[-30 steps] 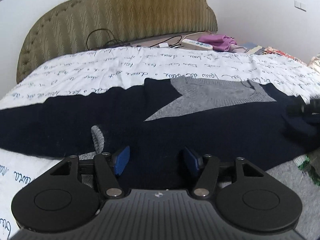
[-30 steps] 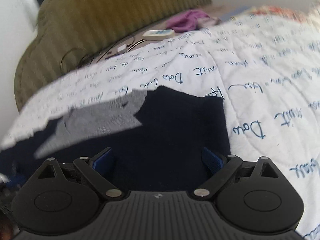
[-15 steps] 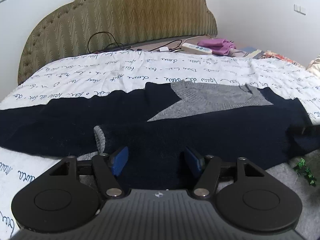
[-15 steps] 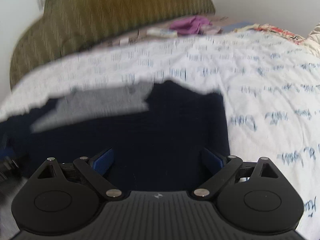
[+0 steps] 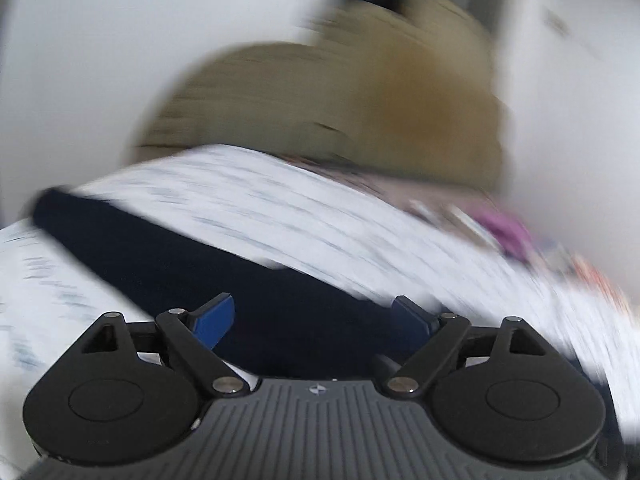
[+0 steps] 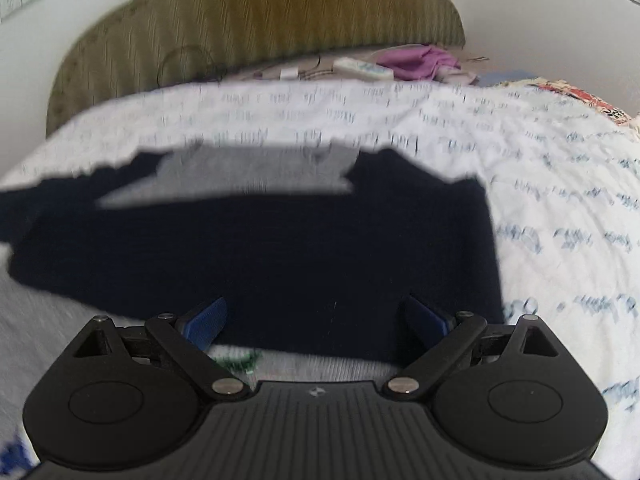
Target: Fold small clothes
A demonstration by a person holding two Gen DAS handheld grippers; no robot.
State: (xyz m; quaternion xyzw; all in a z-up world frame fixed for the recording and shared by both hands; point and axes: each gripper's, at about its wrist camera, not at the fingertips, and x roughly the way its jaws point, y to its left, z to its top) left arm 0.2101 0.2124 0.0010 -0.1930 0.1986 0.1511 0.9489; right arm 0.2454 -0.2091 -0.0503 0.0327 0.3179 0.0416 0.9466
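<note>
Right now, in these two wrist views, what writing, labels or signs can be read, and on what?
None can be read.
Blue handwriting printed on the white bedspread: too blurred in both views.
Small emblem on the right tool body: a mark, no letters.
White remote-like item by the headboard: markings too small.

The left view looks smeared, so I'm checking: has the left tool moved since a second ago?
Yes. The left tool has swung left along the sweater; the headboard now tilts, and its jaws have just been opening, empty.
</note>
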